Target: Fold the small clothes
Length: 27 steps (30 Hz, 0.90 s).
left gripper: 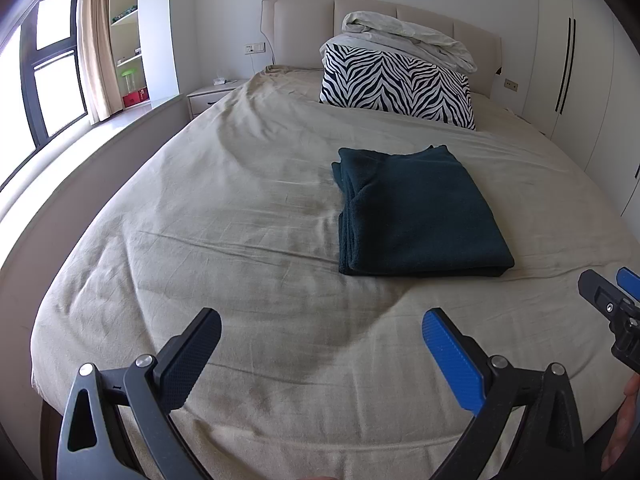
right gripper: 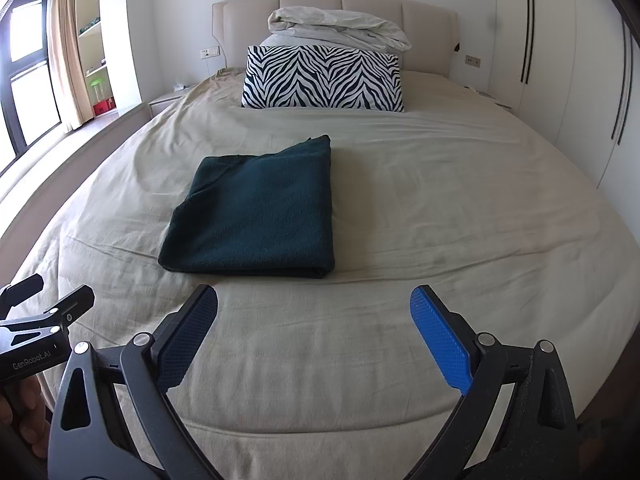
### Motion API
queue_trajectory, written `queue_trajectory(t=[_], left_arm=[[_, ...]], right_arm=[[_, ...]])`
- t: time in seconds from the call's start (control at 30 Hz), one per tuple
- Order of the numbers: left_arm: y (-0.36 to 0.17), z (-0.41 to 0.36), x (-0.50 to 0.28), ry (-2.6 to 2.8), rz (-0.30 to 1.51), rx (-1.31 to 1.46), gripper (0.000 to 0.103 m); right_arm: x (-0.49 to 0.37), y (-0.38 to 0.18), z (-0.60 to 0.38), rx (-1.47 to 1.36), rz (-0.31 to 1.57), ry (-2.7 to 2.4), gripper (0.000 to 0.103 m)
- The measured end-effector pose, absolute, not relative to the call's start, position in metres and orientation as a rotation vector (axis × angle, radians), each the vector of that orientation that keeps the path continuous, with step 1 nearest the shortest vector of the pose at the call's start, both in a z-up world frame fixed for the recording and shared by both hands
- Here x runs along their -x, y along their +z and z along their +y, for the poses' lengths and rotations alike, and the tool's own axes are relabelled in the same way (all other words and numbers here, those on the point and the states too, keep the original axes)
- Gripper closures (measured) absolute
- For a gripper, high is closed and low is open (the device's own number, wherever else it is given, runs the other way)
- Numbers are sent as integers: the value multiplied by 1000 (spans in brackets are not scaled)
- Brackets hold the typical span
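Note:
A dark teal garment (left gripper: 416,212) (right gripper: 260,208) lies folded into a neat rectangle on the beige bedsheet (left gripper: 240,220) (right gripper: 440,208), mid-bed. My left gripper (left gripper: 320,328) hovers open above the near part of the bed, short of the garment and to its left, holding nothing. My right gripper (right gripper: 314,304) is open too, just in front of the garment's near edge, with nothing between its fingers. The right gripper's tip (left gripper: 612,292) shows at the right edge of the left wrist view, and the left gripper (right gripper: 44,300) at the left edge of the right wrist view.
A zebra-print pillow (left gripper: 396,84) (right gripper: 324,78) and a bundled white duvet (left gripper: 404,36) (right gripper: 336,26) lie by the padded headboard. White wardrobes (right gripper: 560,60) line the right side. A nightstand (left gripper: 212,94), shelves and a window stand on the left.

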<state>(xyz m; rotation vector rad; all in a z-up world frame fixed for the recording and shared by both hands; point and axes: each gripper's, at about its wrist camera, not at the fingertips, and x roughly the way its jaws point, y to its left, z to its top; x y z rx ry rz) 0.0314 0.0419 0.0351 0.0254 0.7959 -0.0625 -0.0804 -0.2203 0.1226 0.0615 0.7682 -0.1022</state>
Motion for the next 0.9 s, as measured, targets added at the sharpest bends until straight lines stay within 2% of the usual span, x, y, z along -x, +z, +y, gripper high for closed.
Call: queue_trajectory(t=[0.9], left_arm=[[34, 39, -29, -72, 802, -19, 0]], right_arm=[[82, 124, -219, -62, 770, -103, 4]])
